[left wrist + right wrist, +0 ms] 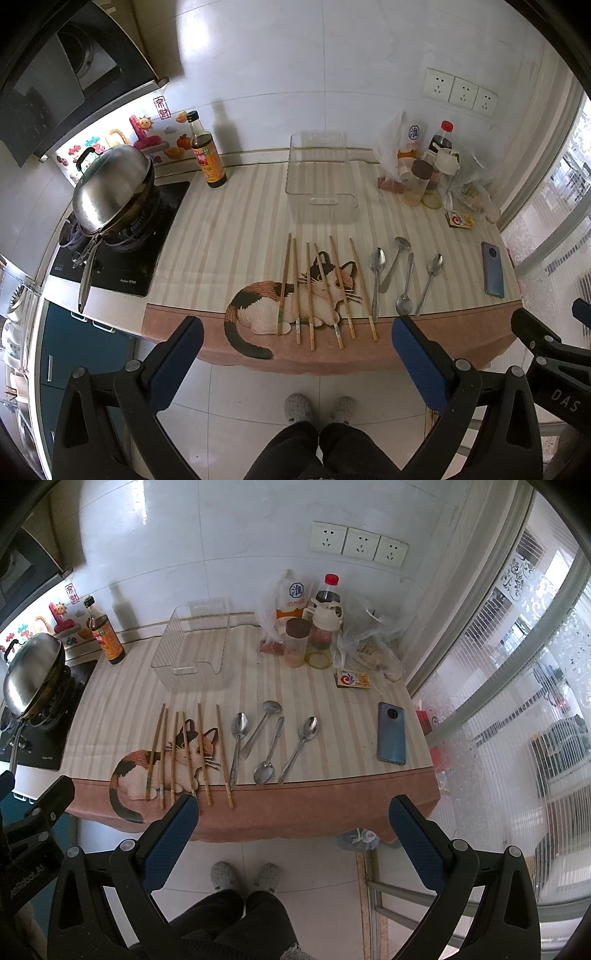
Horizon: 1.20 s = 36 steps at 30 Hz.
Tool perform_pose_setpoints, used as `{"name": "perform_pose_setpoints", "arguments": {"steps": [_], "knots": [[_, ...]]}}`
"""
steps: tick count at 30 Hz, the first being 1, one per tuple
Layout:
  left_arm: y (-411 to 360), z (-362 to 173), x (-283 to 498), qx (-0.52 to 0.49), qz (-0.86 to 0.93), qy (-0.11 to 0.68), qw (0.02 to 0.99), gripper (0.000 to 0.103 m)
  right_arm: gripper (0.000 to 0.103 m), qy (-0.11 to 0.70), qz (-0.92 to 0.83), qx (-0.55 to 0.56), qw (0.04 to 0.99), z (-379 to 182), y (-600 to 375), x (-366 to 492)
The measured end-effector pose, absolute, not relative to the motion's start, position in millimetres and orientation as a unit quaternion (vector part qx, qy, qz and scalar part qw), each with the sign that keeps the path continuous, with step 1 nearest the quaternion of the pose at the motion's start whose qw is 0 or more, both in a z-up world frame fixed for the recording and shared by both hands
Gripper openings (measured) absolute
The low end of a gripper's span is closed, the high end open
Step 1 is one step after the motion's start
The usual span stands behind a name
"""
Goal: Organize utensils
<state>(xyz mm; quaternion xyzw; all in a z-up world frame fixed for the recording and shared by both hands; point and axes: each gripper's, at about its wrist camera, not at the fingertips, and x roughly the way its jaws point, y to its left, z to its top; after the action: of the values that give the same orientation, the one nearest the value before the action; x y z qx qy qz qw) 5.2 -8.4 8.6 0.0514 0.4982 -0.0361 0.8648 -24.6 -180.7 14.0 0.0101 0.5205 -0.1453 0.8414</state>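
Observation:
Several wooden chopsticks (321, 288) lie side by side on the cat-print table mat (221, 236), also in the right wrist view (190, 753). Several metal spoons (404, 280) lie to their right, also seen from the right wrist (271, 746). A clear plastic bin (319, 177) stands empty behind them, also in the right wrist view (194, 653). My left gripper (297, 332) is open and empty, held back from the table's front edge. My right gripper (295, 810) is open and empty, likewise before the front edge.
A wok (110, 188) sits on the stove at left. A sauce bottle (205, 151) stands behind the mat. Jars, bottles and bags (428, 170) crowd the back right. A phone (493, 269) and a small packet (460, 219) lie at right. My legs and slippers are below.

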Motion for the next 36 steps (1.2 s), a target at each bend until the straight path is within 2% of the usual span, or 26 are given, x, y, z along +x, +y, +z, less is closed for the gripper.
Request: {"name": "perform_pose_setpoints", "arguments": {"steps": [19,28,30,32,33,35,36], "knots": [[-13.3,10.0,8.1,0.049,-0.04,0.483,0.873,0.103,0.103,0.516,-0.145,0.015,0.844,13.4,-184.8,-27.8],[13.1,-26.8,59.0,0.057,0.038,0.46,0.886,0.103,0.103,0.471,-0.123,0.062,0.871,-13.5,-198.5,4.6],[24.1,-47.7,76.8,0.061,0.059,0.475,0.876,0.103,0.095,0.478,-0.116,0.064,0.868,-30.0,-197.3,19.7],[32.5,-71.7,93.8,0.061,0.063,0.499,0.862,0.103,0.074,0.488,-0.105,0.067,0.864,-48.5,-193.6,35.9],[37.3,-84.4,102.4,0.06,0.06,0.512,0.855,0.103,0.069,0.501,-0.098,0.07,0.857,-61.3,-191.4,46.4],[42.5,-113.9,117.8,0.06,0.057,0.538,0.839,0.103,0.05,0.523,-0.08,0.081,0.845,-87.1,-187.9,65.8],[45.1,-128.6,125.5,0.059,0.051,0.55,0.831,0.103,0.047,0.538,-0.07,0.09,0.835,-102.5,-186.2,76.1]]}}
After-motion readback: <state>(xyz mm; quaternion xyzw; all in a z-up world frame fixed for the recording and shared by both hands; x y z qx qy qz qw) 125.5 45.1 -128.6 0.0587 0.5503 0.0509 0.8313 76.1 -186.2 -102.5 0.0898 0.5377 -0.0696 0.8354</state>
